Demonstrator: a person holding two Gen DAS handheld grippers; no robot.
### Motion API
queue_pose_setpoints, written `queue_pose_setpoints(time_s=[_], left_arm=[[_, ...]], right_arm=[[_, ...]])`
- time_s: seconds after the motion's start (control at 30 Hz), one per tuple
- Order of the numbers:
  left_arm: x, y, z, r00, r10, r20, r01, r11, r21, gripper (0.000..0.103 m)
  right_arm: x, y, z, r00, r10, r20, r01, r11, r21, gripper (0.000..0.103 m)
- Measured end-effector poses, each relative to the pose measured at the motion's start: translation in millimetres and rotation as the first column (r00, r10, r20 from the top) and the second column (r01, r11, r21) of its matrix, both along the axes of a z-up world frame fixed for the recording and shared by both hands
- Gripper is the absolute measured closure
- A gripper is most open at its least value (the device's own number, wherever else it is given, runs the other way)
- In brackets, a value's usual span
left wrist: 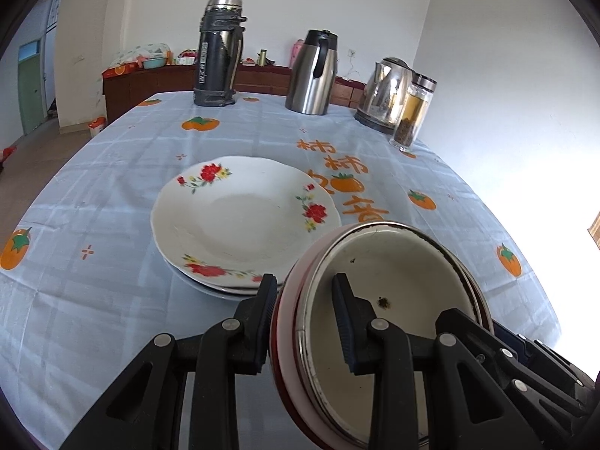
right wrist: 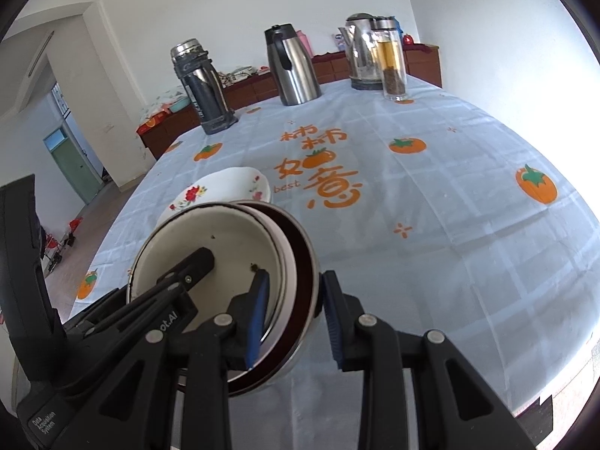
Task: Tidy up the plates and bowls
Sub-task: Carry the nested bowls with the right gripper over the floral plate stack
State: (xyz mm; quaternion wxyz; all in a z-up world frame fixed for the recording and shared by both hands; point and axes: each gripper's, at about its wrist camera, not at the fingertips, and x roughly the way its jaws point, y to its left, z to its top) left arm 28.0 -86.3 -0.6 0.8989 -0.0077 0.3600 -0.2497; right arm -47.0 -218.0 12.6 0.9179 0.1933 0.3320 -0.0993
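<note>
A stack of nested bowls (left wrist: 390,300), white enamel inside a red and steel one, is held tilted above the table's near side. My left gripper (left wrist: 305,285) is shut on its left rim. My right gripper (right wrist: 294,281) straddles the right rim (right wrist: 300,262) of the same stack, one finger inside, one outside, with a gap at the outer pad. The right gripper's finger (left wrist: 472,333) also shows inside the bowl in the left wrist view. Flowered white plates (left wrist: 243,217) lie stacked on the table just beyond the bowls, also in the right wrist view (right wrist: 228,187).
At the table's far edge stand a dark thermos (left wrist: 219,52), a steel carafe (left wrist: 313,73), an electric kettle (left wrist: 386,93) and a glass jar (left wrist: 412,116). A blue persimmon-print cloth (right wrist: 431,206) covers the table. A wooden sideboard (left wrist: 150,82) stands behind.
</note>
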Motion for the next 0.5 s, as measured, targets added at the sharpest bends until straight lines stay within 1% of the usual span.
queue_pose_setpoints(time_s=[0.2,0.33,0.5], left_arm=[[10,11,5,0.999,0.043,0.015,-0.043,0.999,-0.004,0.068],[17,15,7,0.998,0.056,0.013,-0.056,0.998,-0.011,0.068],[24,18,12,0.997,0.072,0.031,-0.072,0.997,-0.015,0.068]], right_arm=[[15,9,4,0.999,0.035,0.016,-0.035,0.999,-0.005,0.074],[21,12,7,0.999,0.047,0.026,-0.047,0.999,-0.002,0.074],[31,14,13,0.997,0.057,0.044,-0.057,0.998,-0.005,0.074]])
